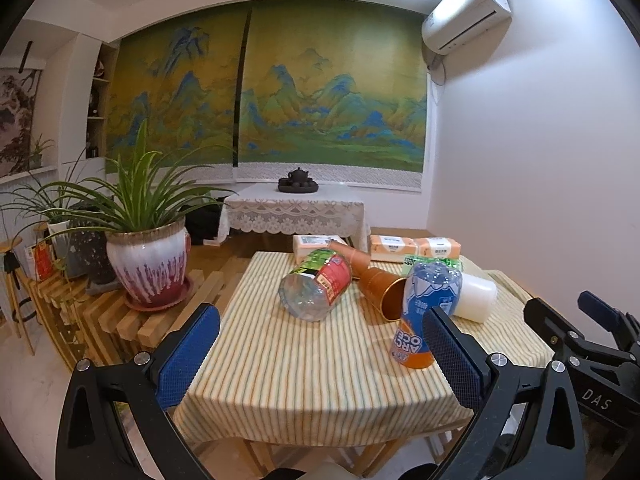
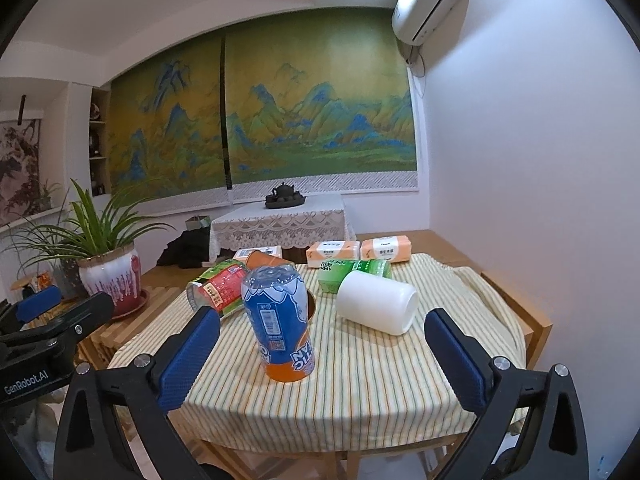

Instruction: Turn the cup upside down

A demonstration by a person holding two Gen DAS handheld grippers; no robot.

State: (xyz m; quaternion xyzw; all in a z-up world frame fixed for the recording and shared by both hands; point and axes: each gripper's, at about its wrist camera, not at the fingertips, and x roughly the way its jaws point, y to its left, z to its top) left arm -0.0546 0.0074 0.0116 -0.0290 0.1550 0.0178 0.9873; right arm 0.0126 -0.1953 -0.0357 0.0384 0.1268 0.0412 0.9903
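Several cups sit on the striped tablecloth [image 1: 300,368]. A blue-and-orange printed cup [image 1: 422,300] [image 2: 278,320] stands mouth down near the front. On its side to the right lies a white cup [image 1: 476,296] [image 2: 376,306]. A copper cup [image 1: 380,284] lies tipped over, its mouth towards me. A clear cup with a red-and-green label [image 1: 316,284] [image 2: 218,288] also lies on its side. My left gripper [image 1: 321,312] is open, short of the table's front edge. My right gripper [image 2: 323,314] is open as well, with nothing between its fingers.
Tissue packs [image 1: 412,248] and a green pack [image 2: 352,272] lie at the table's back. A potted plant [image 1: 148,264] stands on a slatted wooden bench to the left. Behind is a lace-covered low table [image 1: 296,208] with a tea set. A white wall is close on the right.
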